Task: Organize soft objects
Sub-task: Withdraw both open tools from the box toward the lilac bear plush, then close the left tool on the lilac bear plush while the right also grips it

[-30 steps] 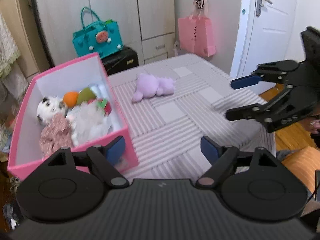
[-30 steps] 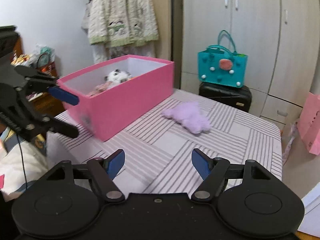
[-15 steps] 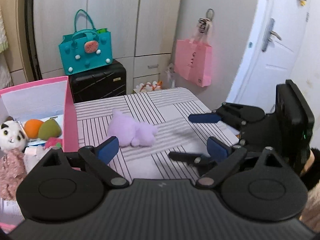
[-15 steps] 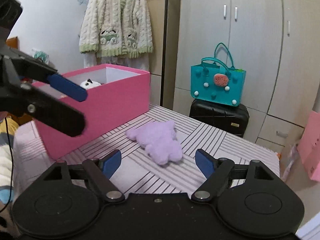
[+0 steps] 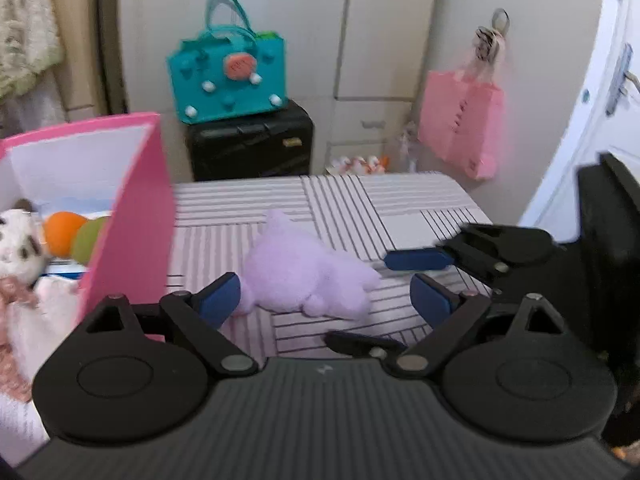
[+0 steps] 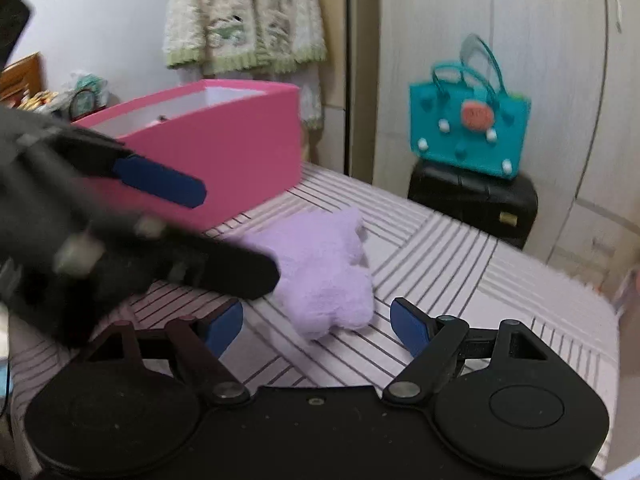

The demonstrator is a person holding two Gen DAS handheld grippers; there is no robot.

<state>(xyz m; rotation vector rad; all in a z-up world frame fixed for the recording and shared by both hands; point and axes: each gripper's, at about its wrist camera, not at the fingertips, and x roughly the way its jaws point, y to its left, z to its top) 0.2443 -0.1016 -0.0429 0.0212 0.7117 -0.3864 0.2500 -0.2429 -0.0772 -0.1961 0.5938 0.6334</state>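
Purple plush toy [image 5: 308, 276]: lies loose on striped table [image 5: 400, 200], right of pink box [image 5: 136, 216]. Left gripper [image 5: 324, 296] closing slightly, right gripper [image 6: 316, 320] wide; both empty. Straddle the body, squeeze centrally.

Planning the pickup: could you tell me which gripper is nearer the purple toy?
Left: the left gripper, closing, has the purple toy between its fingers; the right gripper sits just short.

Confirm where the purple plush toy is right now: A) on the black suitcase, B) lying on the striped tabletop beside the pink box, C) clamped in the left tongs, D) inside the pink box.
B: the purple plush toy lies on the striped tabletop beside the pink box.
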